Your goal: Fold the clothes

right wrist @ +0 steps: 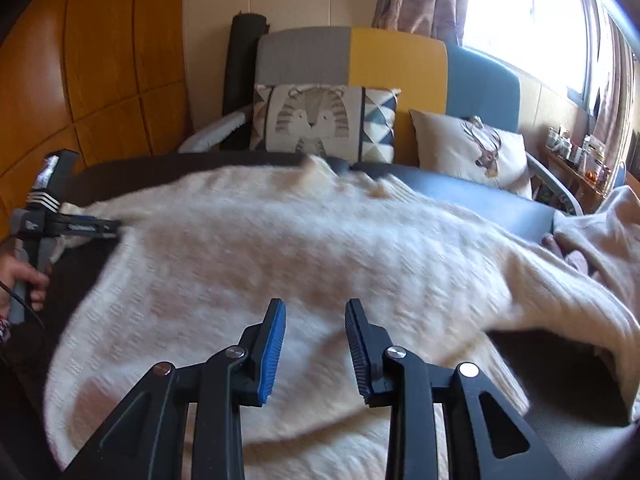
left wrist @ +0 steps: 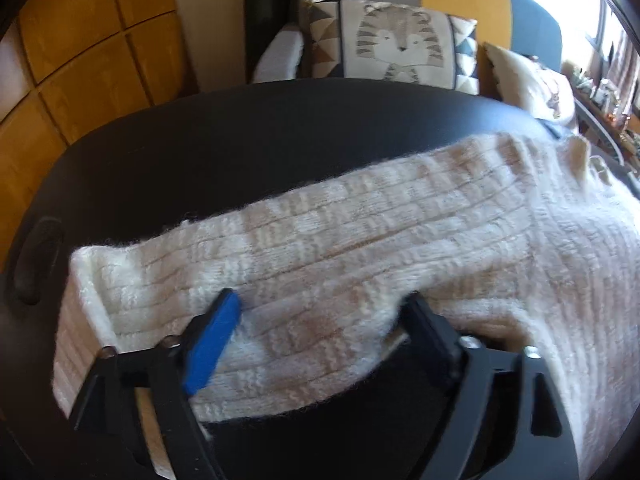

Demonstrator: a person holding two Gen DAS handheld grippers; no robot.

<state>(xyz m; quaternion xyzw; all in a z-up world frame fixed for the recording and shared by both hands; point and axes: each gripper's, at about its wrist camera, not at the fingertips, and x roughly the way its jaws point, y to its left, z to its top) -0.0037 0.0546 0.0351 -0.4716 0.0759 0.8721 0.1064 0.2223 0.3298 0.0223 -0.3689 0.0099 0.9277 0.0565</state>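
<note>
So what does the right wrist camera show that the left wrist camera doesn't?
Only the right wrist view shows the left gripper from outside at the sweater's far left edge, the hand holding it, the window and the right gripper with its fingers apart over the knit. Only the left wrist view shows the long folded sleeve and the left gripper's wide-open fingers around its near edge. Both show the cream sweater, dark table and tiger cushion.

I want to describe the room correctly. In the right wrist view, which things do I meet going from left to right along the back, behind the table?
Wooden cabinet → dark roll → tiger cushion → deer cushion → cluttered shelf.
</note>
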